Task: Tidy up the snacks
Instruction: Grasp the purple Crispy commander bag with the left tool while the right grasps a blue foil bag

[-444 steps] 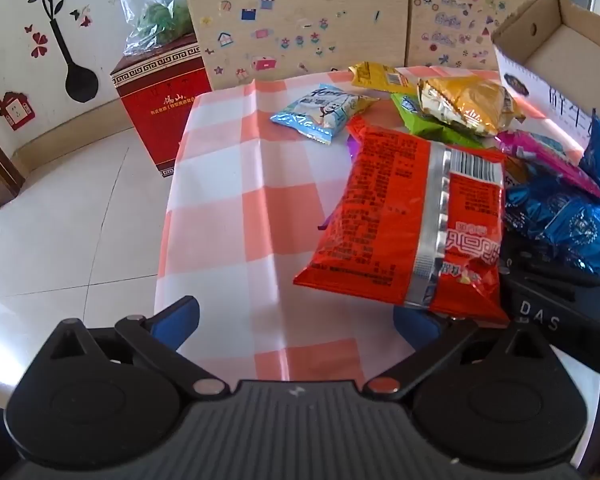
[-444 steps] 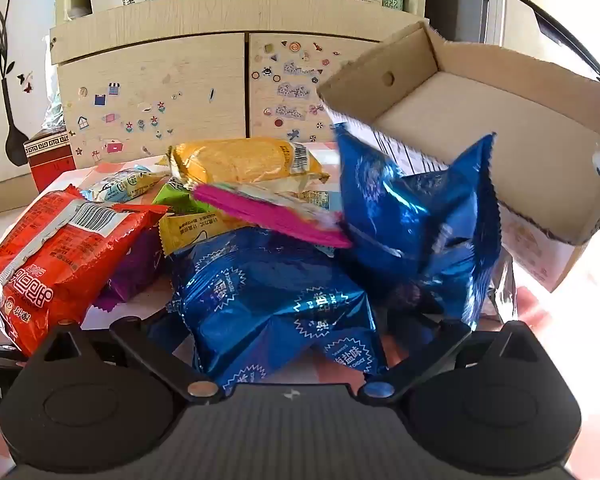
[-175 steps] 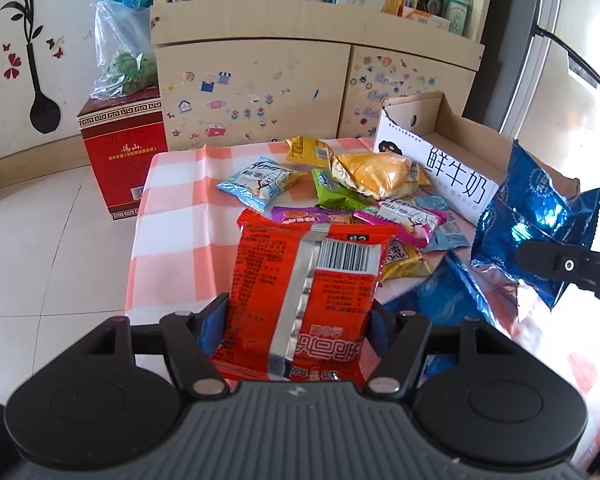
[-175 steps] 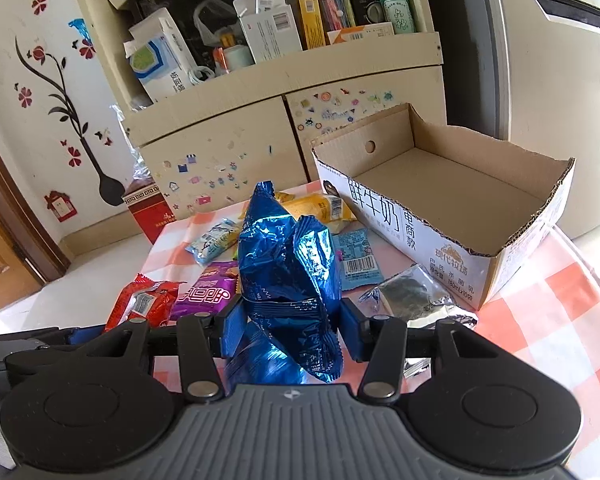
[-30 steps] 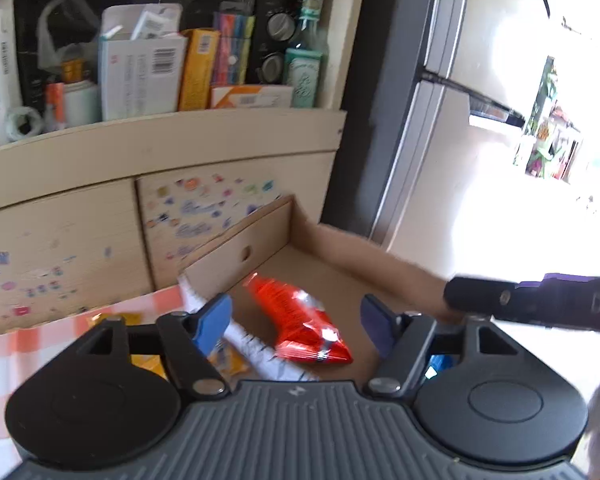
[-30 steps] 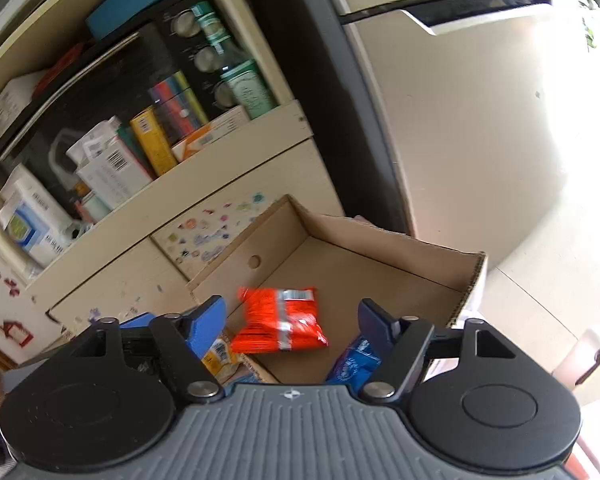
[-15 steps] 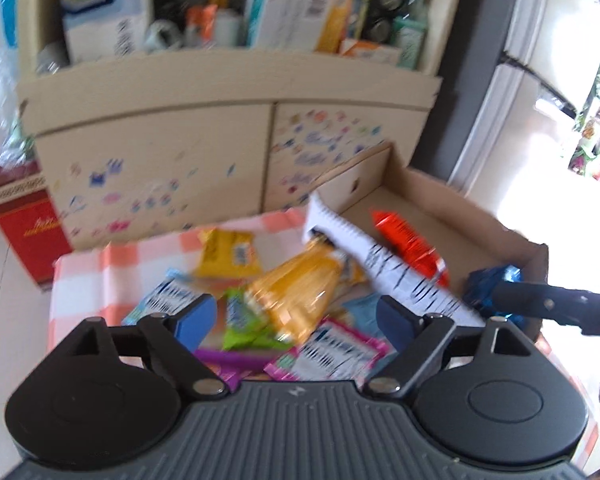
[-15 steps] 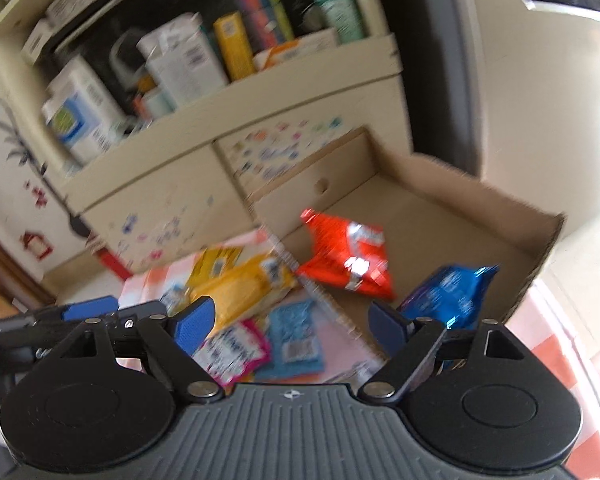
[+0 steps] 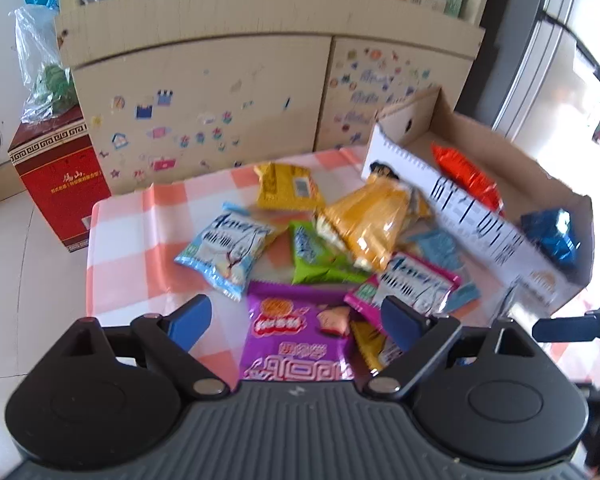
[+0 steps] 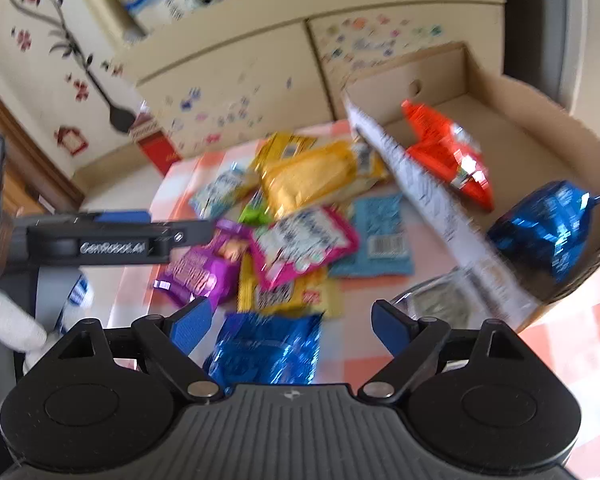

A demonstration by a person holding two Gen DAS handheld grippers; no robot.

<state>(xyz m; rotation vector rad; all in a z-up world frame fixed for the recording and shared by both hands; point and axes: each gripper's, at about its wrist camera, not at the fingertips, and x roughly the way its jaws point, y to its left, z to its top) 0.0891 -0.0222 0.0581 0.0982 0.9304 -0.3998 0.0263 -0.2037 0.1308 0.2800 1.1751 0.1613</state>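
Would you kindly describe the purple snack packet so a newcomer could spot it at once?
Start at the checked tablecloth beside the cardboard box. At the pile's near edge lies the purple snack packet, the only purple one, next to a green packet and a pink-edged packet.

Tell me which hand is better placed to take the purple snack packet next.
Left, probably: the purple snack packet lies between the left gripper's opening fingers, while the right gripper frames a blue packet instead.
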